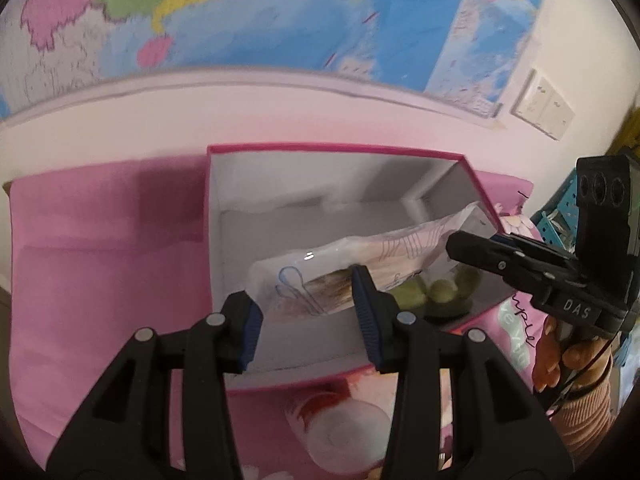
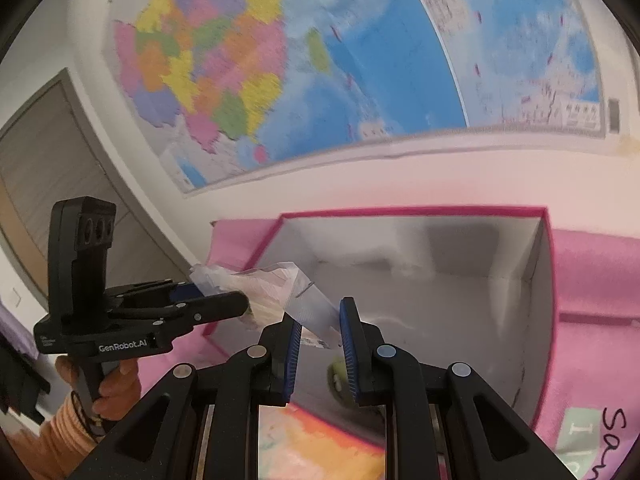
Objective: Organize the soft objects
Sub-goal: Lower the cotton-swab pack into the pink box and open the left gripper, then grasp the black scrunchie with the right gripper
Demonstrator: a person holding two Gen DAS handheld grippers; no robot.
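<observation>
The pink-rimmed storage box (image 1: 320, 148) sits open on a pink bedspread (image 1: 100, 260) below a wall map (image 1: 280, 12), and I read this as the placing step: I have a clear plastic packet (image 1: 344, 268) stretched between both grippers and hanging over the box's white interior. From the right wrist view the same packet (image 2: 280, 284) spans from one tool to the other above the near left corner of the box (image 2: 400, 210).

My right gripper (image 2: 320, 340) has its fingers nearly closed, pinching the thin sealed end of the packet. My left gripper (image 1: 308, 316) has its fingers partly apart, and they appear to be closed on the thicker end of the packet, though its own view leaves the left pad's contact unclear.

Some small greenish soft balls (image 1: 440, 292) already lie on the box floor below the packet.

Next, I judge, I must lower both ends together until the packet rests on the floor beside the balls, then open both sets of fingers and lift clear without dragging the film.
</observation>
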